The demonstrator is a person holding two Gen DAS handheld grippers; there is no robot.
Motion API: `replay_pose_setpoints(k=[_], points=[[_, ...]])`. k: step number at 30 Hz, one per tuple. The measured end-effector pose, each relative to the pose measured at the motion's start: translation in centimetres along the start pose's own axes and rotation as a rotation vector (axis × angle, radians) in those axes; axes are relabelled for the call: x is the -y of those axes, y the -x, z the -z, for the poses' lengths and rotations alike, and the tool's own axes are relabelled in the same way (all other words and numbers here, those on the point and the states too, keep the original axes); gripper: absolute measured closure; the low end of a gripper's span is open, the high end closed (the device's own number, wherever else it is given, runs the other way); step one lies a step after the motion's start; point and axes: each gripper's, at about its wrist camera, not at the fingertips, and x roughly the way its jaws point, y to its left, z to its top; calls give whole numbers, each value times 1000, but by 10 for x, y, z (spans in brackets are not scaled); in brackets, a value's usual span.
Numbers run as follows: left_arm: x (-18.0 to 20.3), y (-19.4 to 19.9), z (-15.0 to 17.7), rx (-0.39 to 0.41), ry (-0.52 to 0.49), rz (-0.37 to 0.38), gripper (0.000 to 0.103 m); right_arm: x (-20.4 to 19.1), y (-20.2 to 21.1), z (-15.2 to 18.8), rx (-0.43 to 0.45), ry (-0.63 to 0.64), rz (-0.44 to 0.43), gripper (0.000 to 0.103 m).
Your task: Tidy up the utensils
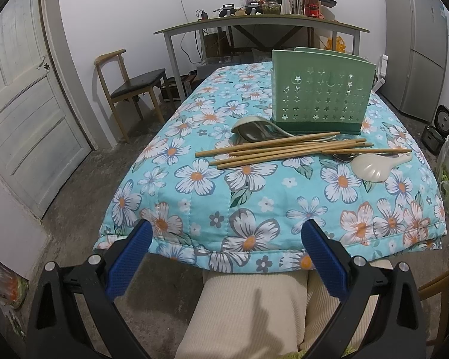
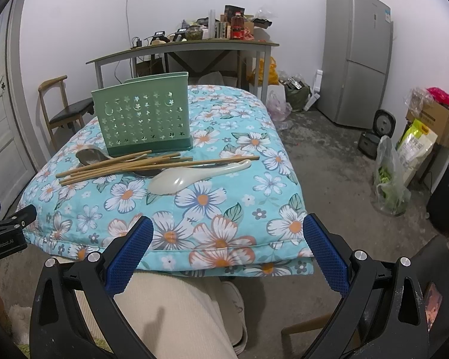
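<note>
Showing only in right view: left tool, rice bag.

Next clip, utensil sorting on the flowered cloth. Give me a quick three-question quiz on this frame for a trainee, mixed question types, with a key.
1. True or false: the chopsticks already stand inside the green utensil holder.
2. Multiple choice: the white spoon lies (A) inside the holder, (B) on the cloth, nearer the camera than the chopsticks, (C) on the floor.
3. Fill in: the left gripper and right gripper are both ____, holding nothing.

Key: 1 false, they lie in a loose pile on the floral cloth in front of the holder. 2 B. 3 open.
</note>
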Motion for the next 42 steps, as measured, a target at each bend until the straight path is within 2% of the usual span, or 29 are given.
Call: replay_pose_setpoints(k=[42], points=[[-6,-6,8,-6,-4,-1,5,-1,2,-1,5,0,3,8]])
